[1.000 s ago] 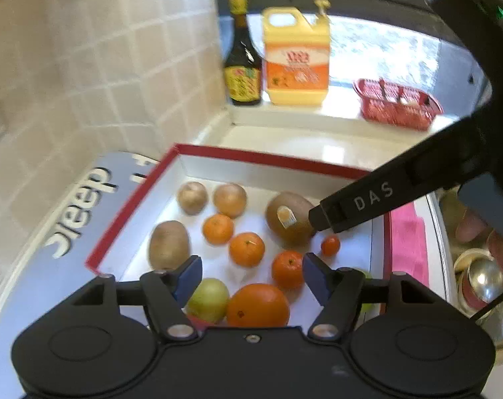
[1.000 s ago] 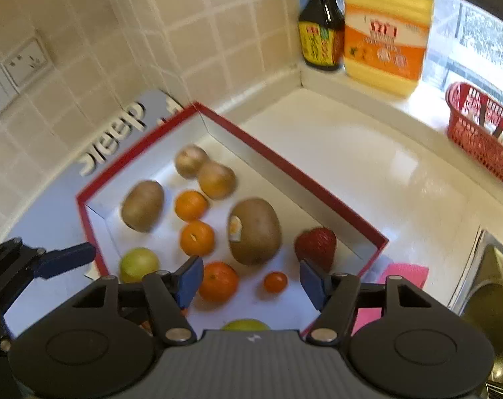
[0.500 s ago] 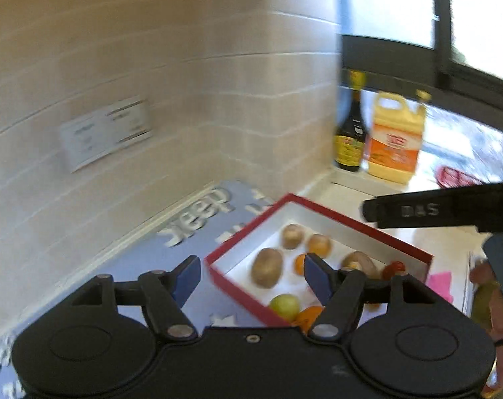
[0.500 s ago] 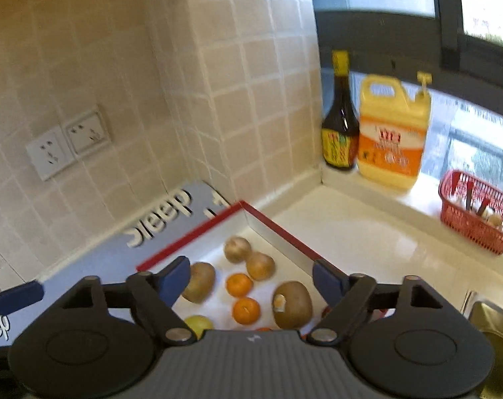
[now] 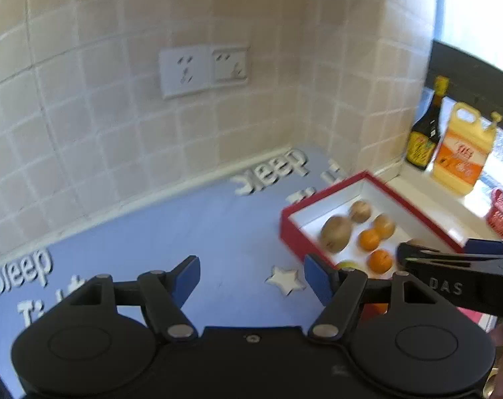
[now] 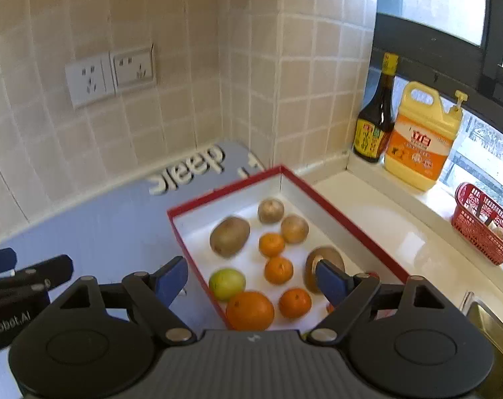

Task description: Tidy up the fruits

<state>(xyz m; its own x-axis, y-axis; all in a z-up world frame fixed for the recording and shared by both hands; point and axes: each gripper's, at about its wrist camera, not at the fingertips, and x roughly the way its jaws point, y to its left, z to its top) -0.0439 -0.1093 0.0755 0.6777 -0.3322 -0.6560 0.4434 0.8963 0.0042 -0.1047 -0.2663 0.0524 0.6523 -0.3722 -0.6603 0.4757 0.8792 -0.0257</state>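
Two grippers hang empty before you: the left gripper spread over the blue mat, the right gripper, jaws lately widened, with nothing between them, over the red box. The fruits lie inside it. A dark bottle, yellow jug and basket line the sill.

I see beige tiled walls meeting in a corner, with a double white socket on the left wall. Far right, daylight comes through a dark-framed window above the white countertop.
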